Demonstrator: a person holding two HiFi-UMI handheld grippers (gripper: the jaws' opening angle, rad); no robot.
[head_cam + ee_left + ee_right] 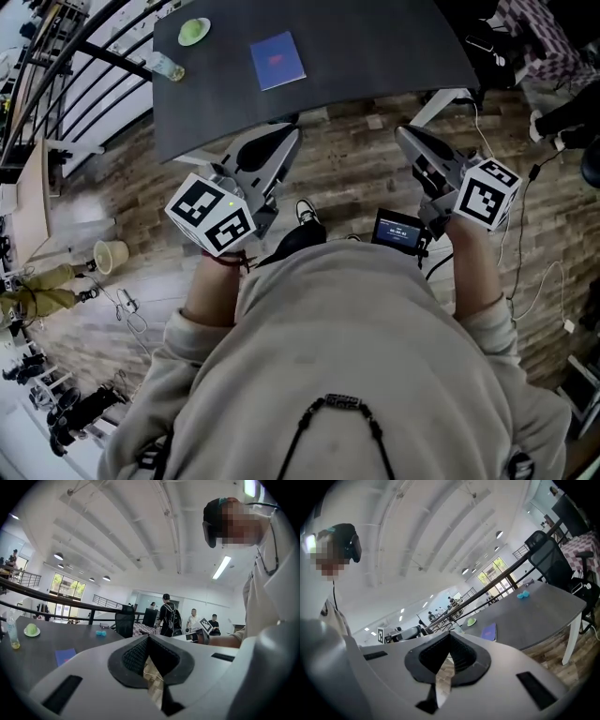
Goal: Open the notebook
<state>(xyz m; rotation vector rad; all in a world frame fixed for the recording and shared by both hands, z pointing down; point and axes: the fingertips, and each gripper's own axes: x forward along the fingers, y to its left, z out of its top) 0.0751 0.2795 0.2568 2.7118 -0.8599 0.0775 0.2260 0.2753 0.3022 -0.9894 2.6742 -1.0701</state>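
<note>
A blue notebook [277, 60] lies shut on the dark grey table [375, 47], near its middle. In the left gripper view the notebook [65, 656] shows at the lower left, and in the right gripper view the notebook [489, 631] lies right of the jaws. My left gripper [286, 134] hangs over the wooden floor just short of the table's near edge, its jaws together at the tip [148, 638] with nothing in them. My right gripper [405, 134] is also short of the edge, further right, shut and empty [450, 634]. Both point roughly level towards the table.
A green thing on a small plate [194, 31] and a bottle [167, 67] stand at the table's far left. A small turquoise object [523, 595] lies further along it. A black railing [84, 56] runs beyond, with an office chair [124, 620] and several people behind. A white table leg [436, 105] stands near the right gripper.
</note>
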